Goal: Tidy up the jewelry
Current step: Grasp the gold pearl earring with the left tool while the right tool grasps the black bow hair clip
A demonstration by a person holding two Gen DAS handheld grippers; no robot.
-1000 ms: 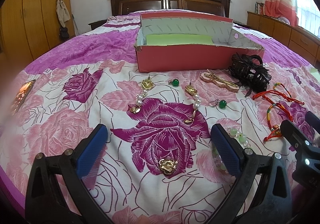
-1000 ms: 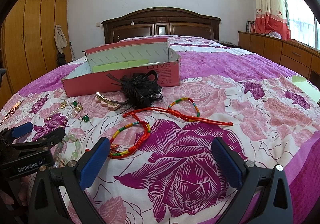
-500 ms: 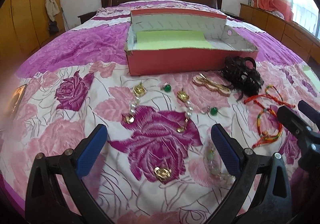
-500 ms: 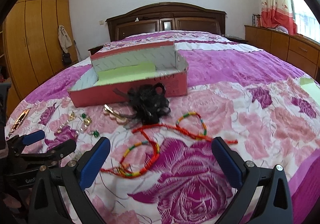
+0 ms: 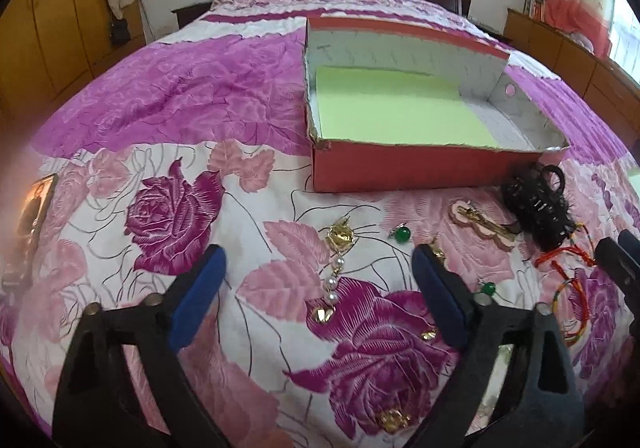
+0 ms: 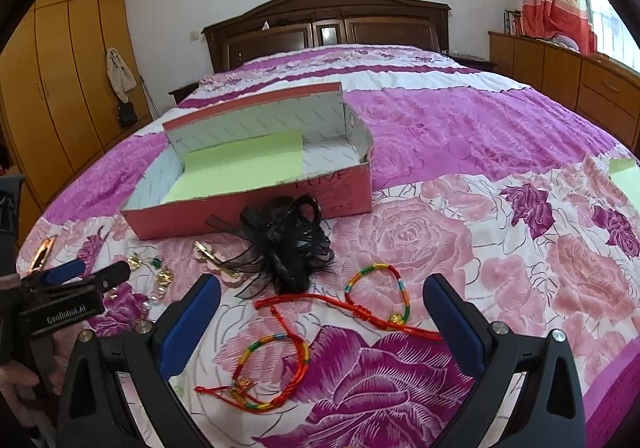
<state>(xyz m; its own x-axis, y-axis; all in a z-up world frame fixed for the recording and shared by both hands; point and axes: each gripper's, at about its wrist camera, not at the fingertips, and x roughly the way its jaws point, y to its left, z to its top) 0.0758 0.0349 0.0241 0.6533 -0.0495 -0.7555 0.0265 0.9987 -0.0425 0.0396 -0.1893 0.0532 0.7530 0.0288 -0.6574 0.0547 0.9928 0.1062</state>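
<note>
With my left gripper (image 5: 316, 298) gaping empty over the pearl earring (image 5: 334, 272) on the bed (image 5: 168, 96) (my right gripper (image 6: 322, 322) is equally spread above the braided bracelets (image 6: 276, 376)), I fear pinching bedspread instead, short of the box (image 5: 420, 168).

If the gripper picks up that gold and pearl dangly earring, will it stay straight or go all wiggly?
Probably wiggly: the gold and pearl earring looks like a gold flower, small pearls and a gold drop linked in a chain, so it should hang limp. It seems light for its size. The round pearls may slip between the left gripper fingers, so the flat gold flower looks the safer grab.
</note>
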